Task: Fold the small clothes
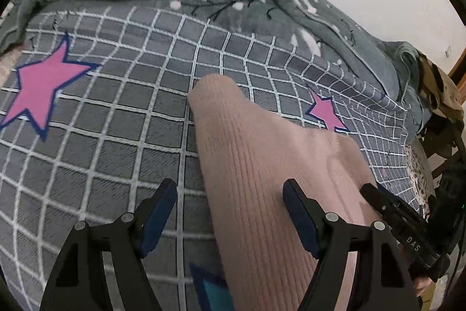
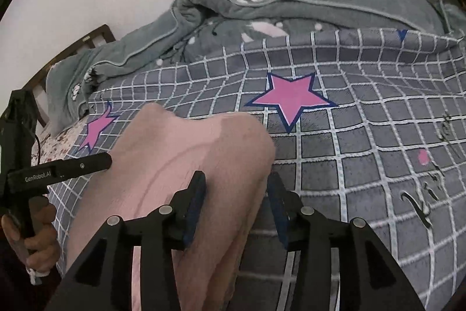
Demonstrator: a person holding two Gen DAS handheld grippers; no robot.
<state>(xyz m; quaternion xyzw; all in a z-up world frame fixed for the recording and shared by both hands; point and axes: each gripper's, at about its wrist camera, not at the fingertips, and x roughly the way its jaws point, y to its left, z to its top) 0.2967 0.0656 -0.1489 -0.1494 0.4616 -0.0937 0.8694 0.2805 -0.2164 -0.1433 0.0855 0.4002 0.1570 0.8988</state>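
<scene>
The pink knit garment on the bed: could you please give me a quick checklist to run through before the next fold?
1. Pink knit garment lies on the grid bedspread: ok.
2. Left gripper open, pads not pressing the fabric: ok.
3. Right gripper open, garment edge between its fingers but not pinched: ok.
4. Garment spread flat: not ok, its far end is bunched and rounded.
5. Near hem position: cannot tell, hidden below both views.
6. Grey blanket stays apart from the garment: ok.
</scene>
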